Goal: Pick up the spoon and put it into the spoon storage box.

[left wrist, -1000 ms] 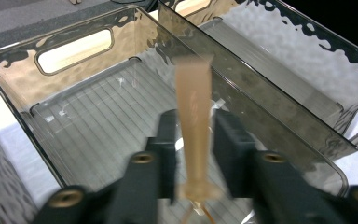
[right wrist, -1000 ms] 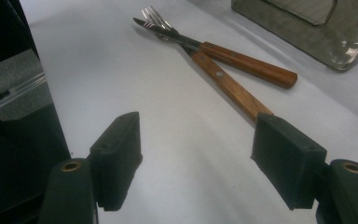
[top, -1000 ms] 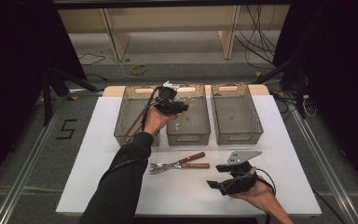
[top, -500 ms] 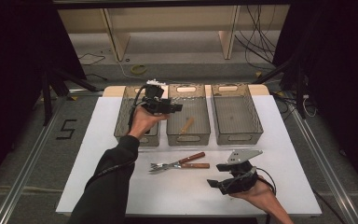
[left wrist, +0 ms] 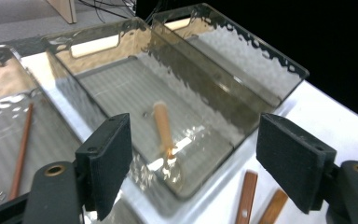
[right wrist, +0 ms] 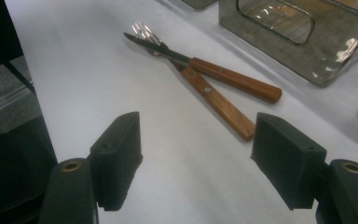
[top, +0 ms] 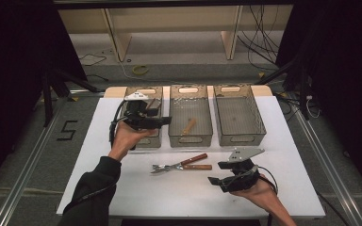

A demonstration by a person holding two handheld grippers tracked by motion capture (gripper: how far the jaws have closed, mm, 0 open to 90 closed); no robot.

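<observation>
On the white table three clear bins stand in a row at the far edge. The left bin holds thin brown sticks (they look like chopsticks, seen through its wall in the left gripper view). The left gripper hangs over that bin's right side, held in the person's left hand, jaws pointing toward the middle bin. Its jaws have just been opening and now stand wide apart with nothing between the pads; in the left gripper view they frame the middle bin from above.

On the floor of the middle bin lies a wooden-handled utensil, slanted and alone; its metal end is blurred by the rippled plastic. The right bin stands just beside it.

Nearer the person, on bare table in front of the middle bin, a knife and a fork with wooden handles lie crossed and touching, blade over tines.

Right of them, the right gripper rests low near the table's front edge in the person's right hand, jaws wide open and empty, aimed at the knife and fork but well short of them.
</observation>
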